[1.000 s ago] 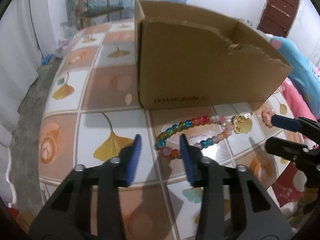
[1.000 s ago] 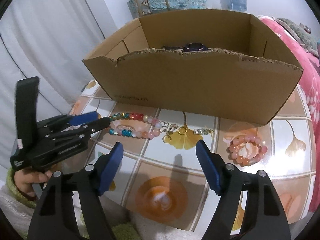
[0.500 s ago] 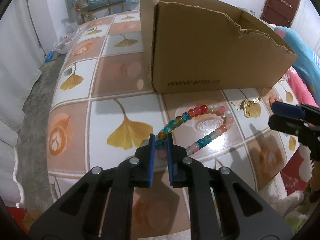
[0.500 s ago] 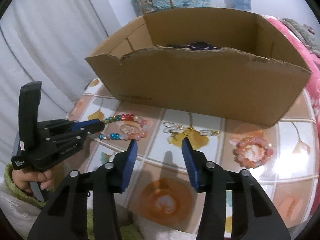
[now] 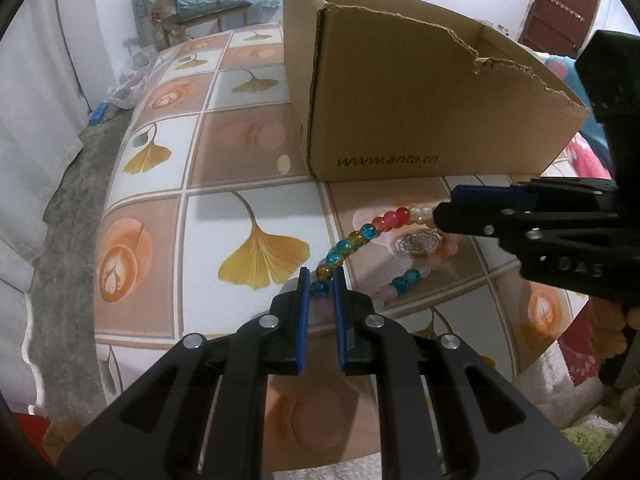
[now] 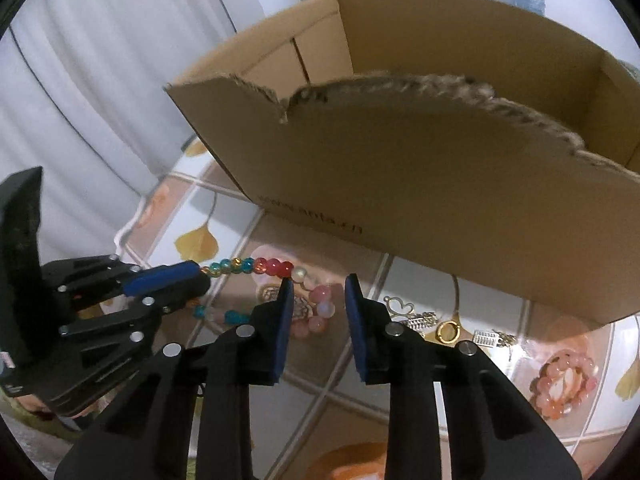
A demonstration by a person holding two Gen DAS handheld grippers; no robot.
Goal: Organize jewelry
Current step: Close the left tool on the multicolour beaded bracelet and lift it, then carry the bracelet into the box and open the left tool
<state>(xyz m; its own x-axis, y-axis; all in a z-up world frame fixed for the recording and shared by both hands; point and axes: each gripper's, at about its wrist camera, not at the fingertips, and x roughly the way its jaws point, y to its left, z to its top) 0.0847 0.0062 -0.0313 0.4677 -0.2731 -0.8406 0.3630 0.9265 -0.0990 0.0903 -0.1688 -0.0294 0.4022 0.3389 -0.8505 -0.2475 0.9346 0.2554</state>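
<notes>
A string of coloured glass beads [image 5: 360, 236] lies on the tabletop in front of the cardboard box [image 5: 420, 100]. My left gripper [image 5: 320, 280] is shut on the string's near end, a blue bead pinched between its pads. In the right wrist view the same string [image 6: 272, 266] runs from the left gripper [image 6: 200, 278] to the pink beads under my right gripper [image 6: 319, 286]. The right jaws are closing, with the pink beads between them but untouched. The right gripper [image 5: 444, 204] also shows side-on over the string's far end.
Right of the string lie small gold charms [image 6: 400, 306], a gold ring [image 6: 448, 332] and a pink bead bracelet [image 6: 564, 380]. The table [image 5: 224, 160] carries a ginkgo-leaf tile pattern. Its left edge drops to the floor by white curtains. A chair [image 5: 200, 12] stands beyond.
My left gripper closed onto the bead string's near end and has held still since. My right gripper moved left and down over the string's pink end, its jaws narrowing.
</notes>
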